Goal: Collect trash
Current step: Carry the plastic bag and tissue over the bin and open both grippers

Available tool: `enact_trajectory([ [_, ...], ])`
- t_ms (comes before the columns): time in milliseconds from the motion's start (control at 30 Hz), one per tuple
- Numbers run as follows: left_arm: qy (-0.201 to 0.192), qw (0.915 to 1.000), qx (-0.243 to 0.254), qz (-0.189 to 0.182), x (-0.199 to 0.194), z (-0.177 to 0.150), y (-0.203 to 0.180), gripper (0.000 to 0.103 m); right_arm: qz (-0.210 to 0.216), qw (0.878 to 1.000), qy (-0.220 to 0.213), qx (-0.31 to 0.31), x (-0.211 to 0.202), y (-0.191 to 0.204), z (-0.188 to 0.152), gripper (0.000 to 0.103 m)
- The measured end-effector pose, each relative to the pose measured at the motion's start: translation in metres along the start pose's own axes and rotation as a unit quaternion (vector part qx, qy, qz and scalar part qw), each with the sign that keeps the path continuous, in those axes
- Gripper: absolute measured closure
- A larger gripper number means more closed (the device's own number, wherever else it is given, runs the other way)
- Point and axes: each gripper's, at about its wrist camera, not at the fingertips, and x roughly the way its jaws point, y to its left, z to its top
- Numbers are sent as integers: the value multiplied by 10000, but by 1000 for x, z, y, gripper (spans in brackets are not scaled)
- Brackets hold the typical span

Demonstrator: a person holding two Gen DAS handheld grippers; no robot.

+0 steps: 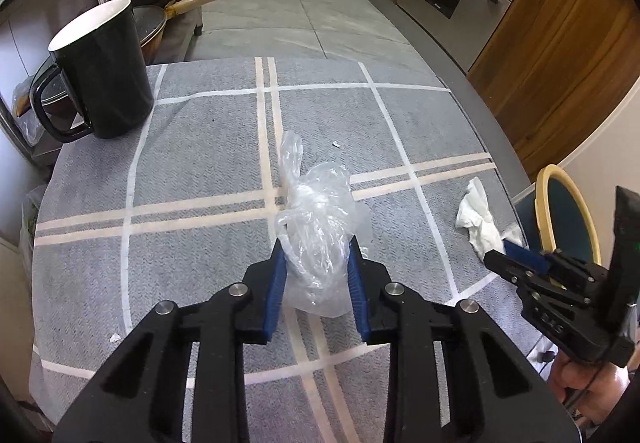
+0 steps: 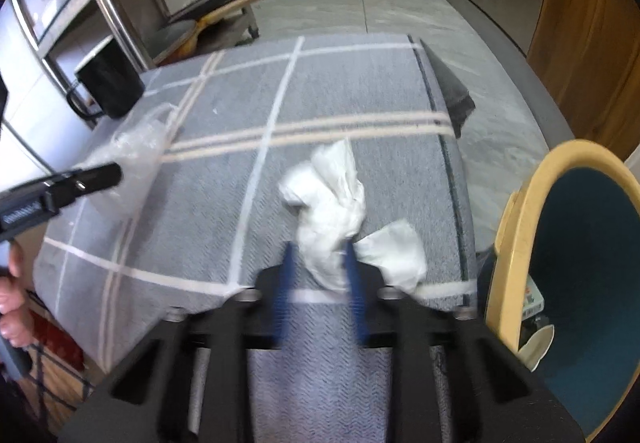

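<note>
Bin [image 2: 516, 227] beside table [image 2: 224, 203] holds scraps; mug [image 1: 104, 71] contents hidden. Left claw [image 1: 318, 267] grasps plastic bag [image 1: 316, 215]; right claw [image 2: 320, 267] grasps tissue [image 2: 332, 203]

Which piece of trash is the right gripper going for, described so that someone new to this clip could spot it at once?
Start at the grey checked tablecloth, then go to its edge nearest the yellow-rimmed bin. There lies a crumpled white tissue, between the blue fingers of the right gripper. Unlike the clear plastic bag held by the left gripper, it is opaque paper.
</note>
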Motion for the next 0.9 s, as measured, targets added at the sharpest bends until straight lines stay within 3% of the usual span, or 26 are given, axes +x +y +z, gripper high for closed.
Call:
enact_trajectory([
  [67, -42, 10000, -10, -11, -2, 1, -1, 76, 85, 9999, -64, 20, -4, -1, -1, 92],
  [333, -242, 9996, 77, -120, -13, 5, -15, 76, 232, 9988, -439, 26, -36, -2, 1, 92],
  [900, -586, 9930, 565, -853, -34, 15, -82, 76, 126, 9910, -1143, 680, -109, -55, -9, 92],
])
